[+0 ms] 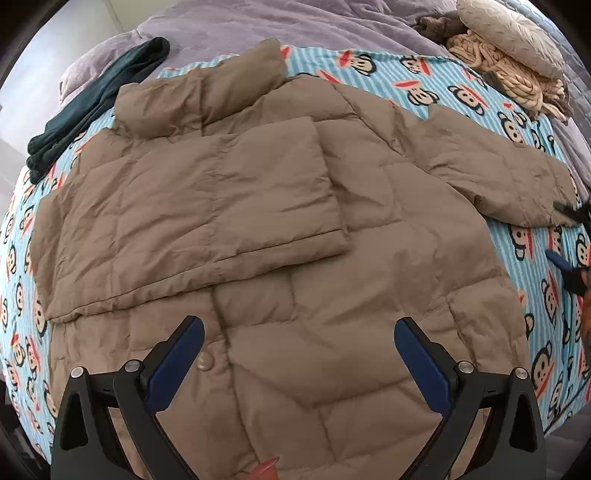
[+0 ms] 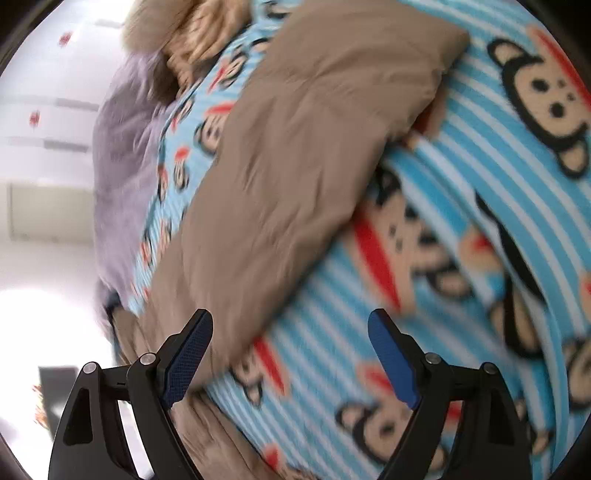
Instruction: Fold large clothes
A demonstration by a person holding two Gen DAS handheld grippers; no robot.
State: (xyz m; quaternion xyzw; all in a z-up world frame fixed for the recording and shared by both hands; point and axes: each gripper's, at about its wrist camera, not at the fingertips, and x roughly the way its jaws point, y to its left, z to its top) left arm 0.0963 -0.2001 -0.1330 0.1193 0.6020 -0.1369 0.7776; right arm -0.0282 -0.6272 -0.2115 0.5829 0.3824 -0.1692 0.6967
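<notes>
A brown padded jacket lies spread flat on a blue striped blanket with a monkey face print, which covers the bed. One sleeve is folded across the chest of the jacket. The other sleeve lies stretched out to the side on the blanket. The collar points to the far side of the bed.

The left gripper hangs above the lower part of the jacket, its fingers wide apart and holding nothing. A round button shows just beside its left finger.

The right gripper is near the stretched sleeve, with its fingers also wide apart and empty. This view is blurred, so I cannot tell if the left finger touches the cloth.

At the far edge a dark green cloth lies beside the collar, on a purple cover. A beige cushion rests on a cream knitted throw in the far corner.
</notes>
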